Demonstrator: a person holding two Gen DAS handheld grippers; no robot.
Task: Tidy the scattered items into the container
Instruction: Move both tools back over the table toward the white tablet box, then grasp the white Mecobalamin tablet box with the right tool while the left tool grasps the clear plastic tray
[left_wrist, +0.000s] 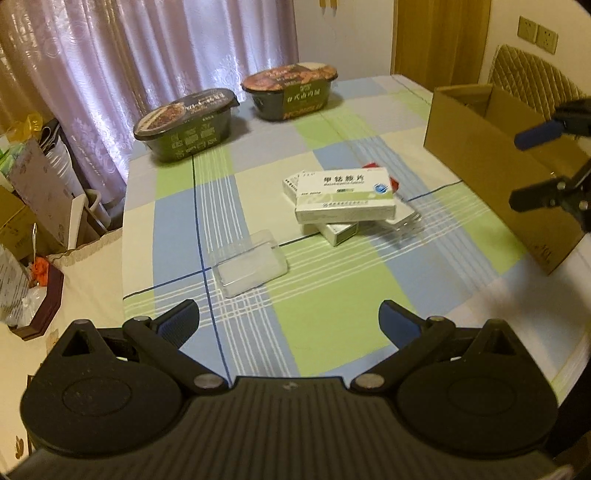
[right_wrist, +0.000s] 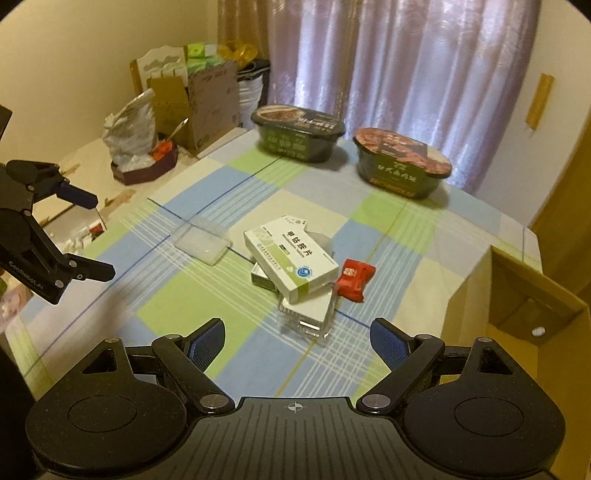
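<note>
Mostly, the left wrist view showed me my left gripper (left_wrist: 288, 321) hanging above the checked tablecloth (left_wrist: 325, 317) with its fingers spread wide and nothing between them. Just ahead lay a clear plastic tray (left_wrist: 249, 267), and beyond it a stack of white medicine boxes (left_wrist: 343, 197); the cardboard box (left_wrist: 491, 162) stood open at the right, with my right gripper (left_wrist: 528, 170) before it, fingers apart. I judged the medicine boxes light and stiff, best pinched across their narrow sides, while the tray looked thin, slippery and easy to crush. In the right wrist view my right gripper (right_wrist: 297, 343) was likewise spread and empty over the stack, whose top box read "甲钴胺片". A red snack packet (right_wrist: 354, 278) lay just beside the stack, soft and crinkly by my guess. Two noodle bowls (right_wrist: 299, 138) sat far back by the curtain, their lettering too blurred to read; "GenRobot.AI" showed on the left gripper's arm.
</note>
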